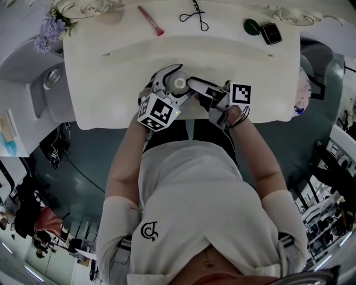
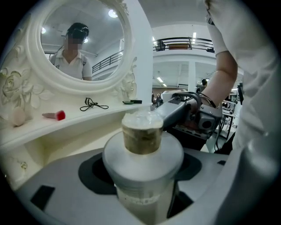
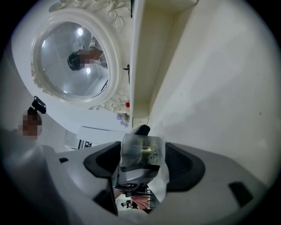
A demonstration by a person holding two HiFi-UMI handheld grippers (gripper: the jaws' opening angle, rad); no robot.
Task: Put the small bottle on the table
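A small white bottle (image 1: 179, 84) with a clear, gold-tinted cap (image 2: 142, 132) stands upright between the jaws of my left gripper (image 1: 173, 82), over the near edge of the white dressing table (image 1: 111, 83). In the left gripper view, that gripper (image 2: 142, 171) is shut on the bottle's body (image 2: 142, 193). My right gripper (image 1: 193, 84) reaches in from the right. The cap (image 3: 141, 151) sits between its jaws (image 3: 142, 163), which stand wide with a thin gap beside it. One of its fingers (image 2: 175, 113) lies against the cap's far side.
On the table's back shelf lie a red-tipped brush (image 1: 150, 20), a black cord (image 1: 194, 16), a dark green object (image 1: 251, 26) and a small black device (image 1: 271, 33). Purple flowers (image 1: 50, 28) stand at the back left. An ornate oval mirror (image 2: 81, 44) rises behind.
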